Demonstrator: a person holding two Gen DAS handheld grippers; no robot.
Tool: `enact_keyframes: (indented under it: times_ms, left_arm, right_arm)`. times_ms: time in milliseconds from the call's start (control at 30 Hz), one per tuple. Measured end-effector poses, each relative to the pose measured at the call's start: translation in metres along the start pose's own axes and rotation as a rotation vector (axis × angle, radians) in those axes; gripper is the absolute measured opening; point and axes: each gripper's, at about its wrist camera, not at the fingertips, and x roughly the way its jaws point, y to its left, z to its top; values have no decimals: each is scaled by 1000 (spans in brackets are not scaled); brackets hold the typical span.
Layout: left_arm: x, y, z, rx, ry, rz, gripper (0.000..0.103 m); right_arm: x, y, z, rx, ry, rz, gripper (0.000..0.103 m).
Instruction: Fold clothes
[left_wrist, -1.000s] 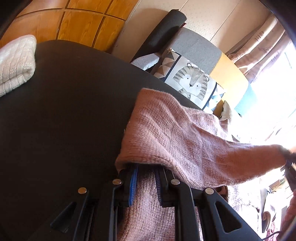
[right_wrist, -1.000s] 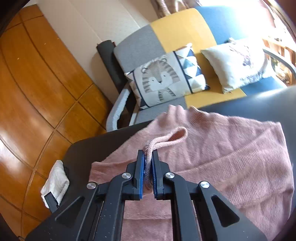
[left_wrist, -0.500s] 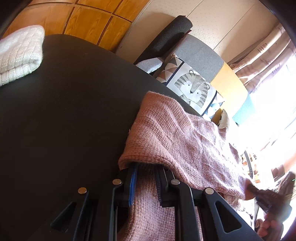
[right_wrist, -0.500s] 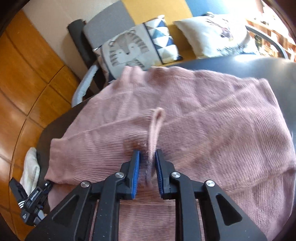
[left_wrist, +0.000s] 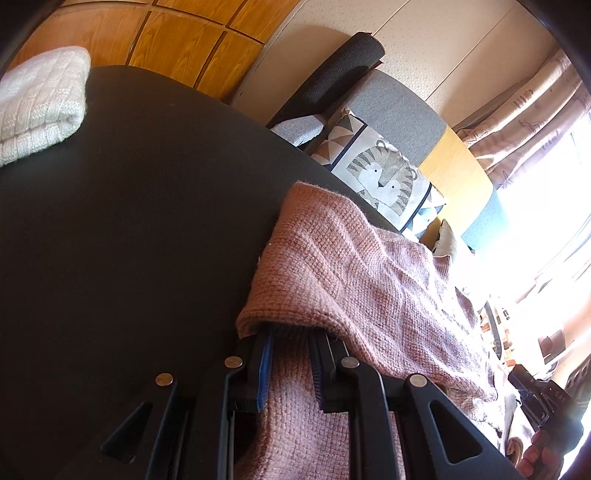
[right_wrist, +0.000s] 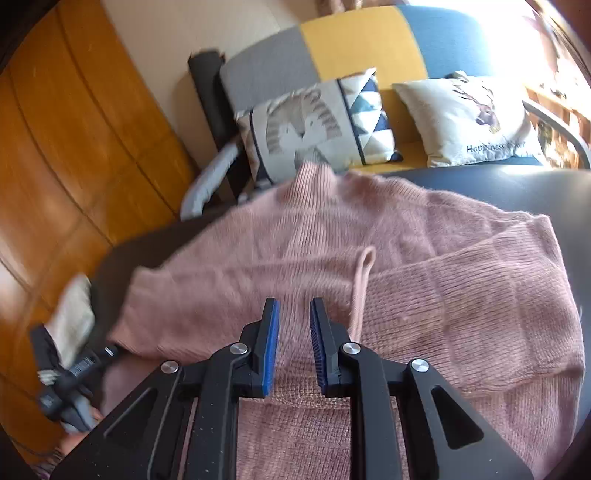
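A pink knit sweater (right_wrist: 424, 280) lies spread on the black table (right_wrist: 517, 184). One sleeve is folded across its body, and the cuff (right_wrist: 364, 266) lies just right of my right gripper (right_wrist: 294, 310). That gripper hovers low over the sweater, open, with nothing between its blue pads. My left gripper (left_wrist: 290, 332) is shut on the sweater's (left_wrist: 351, 273) left edge, and the fabric drapes over its fingertips and hides them. The right wrist view shows the left gripper (right_wrist: 74, 373) at the sweater's lower left corner.
A folded white knit (left_wrist: 37, 107) sits at the table's far left corner. Behind the table stands a grey, yellow and blue sofa (right_wrist: 351, 40) with a tiger cushion (right_wrist: 314, 125) and a white cushion (right_wrist: 469, 114). Bare black tabletop (left_wrist: 129, 221) stretches left of the sweater.
My right gripper came down with the sleeve cuff, let it go and opened. The sleeve now lies across the sweater's body. The left gripper kept its hold and place.
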Motion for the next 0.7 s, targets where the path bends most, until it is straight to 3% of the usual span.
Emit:
enact_keyframes:
  times_ms: [167, 267, 367, 533, 700]
  left_arm:
    - [-22, 0, -6, 27, 15, 42, 17]
    - [-43, -4, -17, 74, -18, 79, 17]
    - [-51, -15, -17, 96, -44, 66, 17]
    - [-21, -65, 6, 258, -30, 94, 20]
    - [23, -72, 13, 373, 27, 278, 20]
  right_arm:
    - [15, 4, -22, -83, -24, -73, 18]
    - [15, 10, -24, -107, -31, -107, 19]
    - [15, 12, -26, -110, -42, -119, 19]
    - [15, 5, -26, -85, -47, -89, 19]
    - [17, 1, -25, -61, -49, -61, 19]
